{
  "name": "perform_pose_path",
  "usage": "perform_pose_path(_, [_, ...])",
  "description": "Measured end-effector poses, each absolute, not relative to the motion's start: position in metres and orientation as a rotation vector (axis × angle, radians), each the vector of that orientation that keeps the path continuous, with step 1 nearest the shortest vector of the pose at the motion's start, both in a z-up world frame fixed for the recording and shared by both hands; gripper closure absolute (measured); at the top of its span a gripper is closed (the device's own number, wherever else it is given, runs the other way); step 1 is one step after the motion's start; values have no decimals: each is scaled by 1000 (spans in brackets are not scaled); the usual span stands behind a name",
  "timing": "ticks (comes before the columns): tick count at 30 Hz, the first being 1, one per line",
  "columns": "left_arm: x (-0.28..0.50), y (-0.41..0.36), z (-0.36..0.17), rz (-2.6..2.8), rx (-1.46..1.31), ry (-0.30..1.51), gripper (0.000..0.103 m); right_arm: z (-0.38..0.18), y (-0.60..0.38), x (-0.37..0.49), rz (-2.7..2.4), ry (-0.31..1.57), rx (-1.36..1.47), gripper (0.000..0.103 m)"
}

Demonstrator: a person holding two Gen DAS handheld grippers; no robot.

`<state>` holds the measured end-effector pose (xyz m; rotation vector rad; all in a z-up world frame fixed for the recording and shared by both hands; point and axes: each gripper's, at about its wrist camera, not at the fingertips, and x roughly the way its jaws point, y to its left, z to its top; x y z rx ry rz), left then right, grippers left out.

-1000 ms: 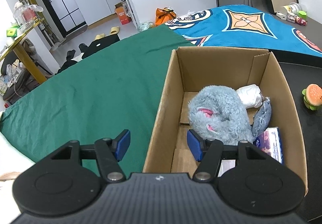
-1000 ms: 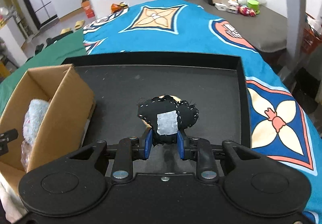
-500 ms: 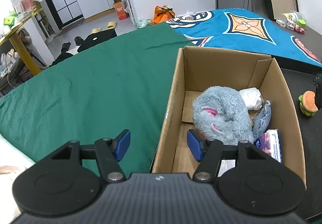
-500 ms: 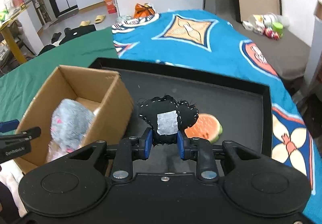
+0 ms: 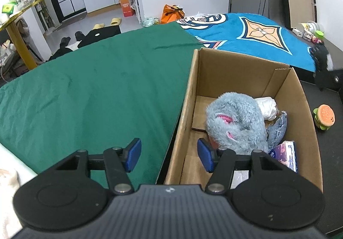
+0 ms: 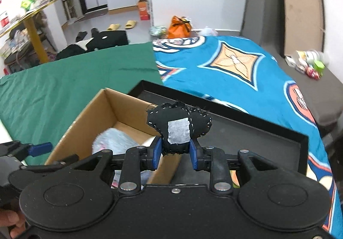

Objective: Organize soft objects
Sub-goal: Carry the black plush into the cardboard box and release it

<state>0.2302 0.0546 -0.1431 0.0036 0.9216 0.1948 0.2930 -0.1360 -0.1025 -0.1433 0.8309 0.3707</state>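
Broadly, the step in hand looks like carrying a soft toy over to the cardboard box [image 6: 103, 118], which fills the lower left middle of the right wrist view and sits on the black tray [image 6: 278, 138]. Inside the box lie the grey plush [image 5: 235, 125], a white bundle [image 5: 267, 106] and a tissue pack [image 5: 286, 155], so free floor remains mostly along the box's far wall, toward the top of the frame.

The right gripper [image 6: 175, 154] is clamped on the black stitched toy [image 6: 179, 125], pads pressing its lower end, with the toy seen just over the box's right-hand wall. A good drop would wait until the toy is well past that wall and above the open corner, then lower before letting go.

The left gripper [image 5: 169, 155] straddles the box's near left wall; its jaws are closing slightly, apparently on nothing, though contact with the cardboard is hard to judge. A burger toy [image 5: 324, 116] waits at the right edge.
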Motion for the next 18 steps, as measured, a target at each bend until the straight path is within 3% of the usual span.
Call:
perform_pose_path(3, [231, 57, -146, 189, -13, 927, 50, -97, -122, 295, 395, 821, -170, 75])
perform_pose_path(10, [232, 64, -151, 159, -72, 941, 86, -89, -88, 301, 465, 810, -228, 75])
perform_pose_path(13, [233, 66, -150, 147, -100, 941, 88, -86, -74, 303, 498, 800, -238, 70])
perform_pose_path(15, [233, 69, -151, 144, -117, 943, 88, -83, -66, 303, 534, 790, -229, 55])
perform_pose_path(18, [232, 72, -152, 139, -130, 945, 88, -79, -59, 301, 563, 761, -236, 49])
